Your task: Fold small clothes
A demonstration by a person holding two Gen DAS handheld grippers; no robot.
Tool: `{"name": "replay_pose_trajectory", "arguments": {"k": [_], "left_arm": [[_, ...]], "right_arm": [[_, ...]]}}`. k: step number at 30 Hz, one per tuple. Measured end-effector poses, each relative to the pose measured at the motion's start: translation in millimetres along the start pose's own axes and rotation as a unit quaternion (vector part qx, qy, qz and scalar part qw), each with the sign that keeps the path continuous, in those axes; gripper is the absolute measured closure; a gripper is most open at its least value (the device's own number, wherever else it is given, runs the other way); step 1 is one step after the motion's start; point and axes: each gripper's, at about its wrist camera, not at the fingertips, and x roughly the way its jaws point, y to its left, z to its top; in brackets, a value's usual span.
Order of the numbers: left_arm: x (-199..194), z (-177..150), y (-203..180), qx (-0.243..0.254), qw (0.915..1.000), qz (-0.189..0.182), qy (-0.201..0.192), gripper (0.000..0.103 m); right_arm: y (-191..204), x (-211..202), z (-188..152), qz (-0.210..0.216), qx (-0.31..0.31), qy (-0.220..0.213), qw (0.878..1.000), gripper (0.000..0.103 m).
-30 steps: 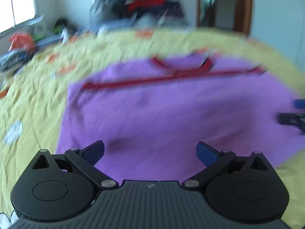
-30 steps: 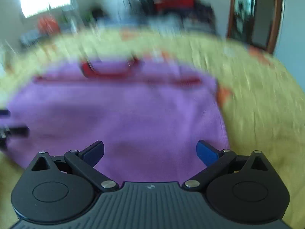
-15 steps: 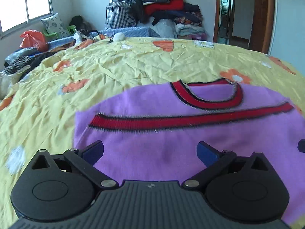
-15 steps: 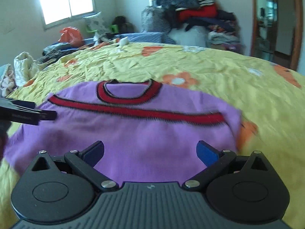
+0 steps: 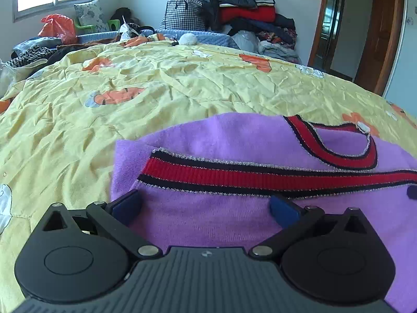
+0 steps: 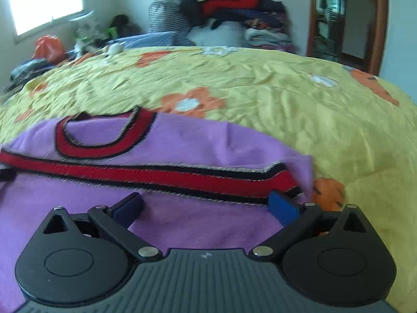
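Note:
A small purple knit top (image 5: 234, 140) with a red and black stripe and a red neckband lies flat on the yellow flowered bedspread (image 5: 156, 88). My left gripper (image 5: 206, 207) is open and empty, low over the top's left side, just short of the stripe's left end. The top also shows in the right wrist view (image 6: 198, 140). My right gripper (image 6: 206, 206) is open and empty, low over the top's right side, its right finger by the stripe's right end. A dark tip of the other gripper shows at each view's edge (image 5: 411, 191).
A heap of clothes and a checked bag (image 5: 234, 10) stand beyond the bed's far edge. An orange bag (image 5: 57, 26), a pillow and dark clothes lie at the far left under the window. A wooden door frame (image 5: 383, 34) is at the right.
Both grippers have moved forward and lower over the top, toward its red stripe and outer corners. Both stay open. The top has not moved.

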Motion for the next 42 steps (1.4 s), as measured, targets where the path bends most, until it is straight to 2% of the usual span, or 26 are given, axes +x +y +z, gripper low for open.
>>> {"name": "replay_pose_trajectory", "arguments": {"k": [2, 8, 12, 15, 19, 33, 42], "left_arm": [[1, 0, -3, 0.003, 1.0, 0.006, 0.0, 0.0], [2, 1, -2, 0.004, 1.0, 0.008, 0.001, 0.0], [2, 1, -3, 0.005, 1.0, 0.008, 0.001, 0.0], [2, 1, -3, 0.006, 1.0, 0.007, 0.0, 0.0], [2, 1, -3, 0.006, 1.0, 0.007, 0.001, 0.0], [2, 1, -3, 0.008, 1.0, 0.006, 0.0, 0.0], [0, 1, -2, 0.009, 1.0, -0.002, -0.001, 0.0]], "right_arm": [[8, -1, 0, -0.022, -0.016, -0.001, 1.0, 0.0], [8, -3, -2, -0.029, -0.007, -0.005, 1.0, 0.0], [12, 9, 4, -0.016, -0.014, 0.0, 1.0, 0.0], [19, 8, 5, -0.025, -0.01, 0.009, 1.0, 0.0], [24, 7, -1, -0.037, -0.001, -0.004, 0.999, 0.0], [14, 8, -1, -0.019, -0.001, -0.008, 1.0, 0.0], [15, 6, -1, -0.021, 0.0, -0.01, 1.0, 0.0]]}}
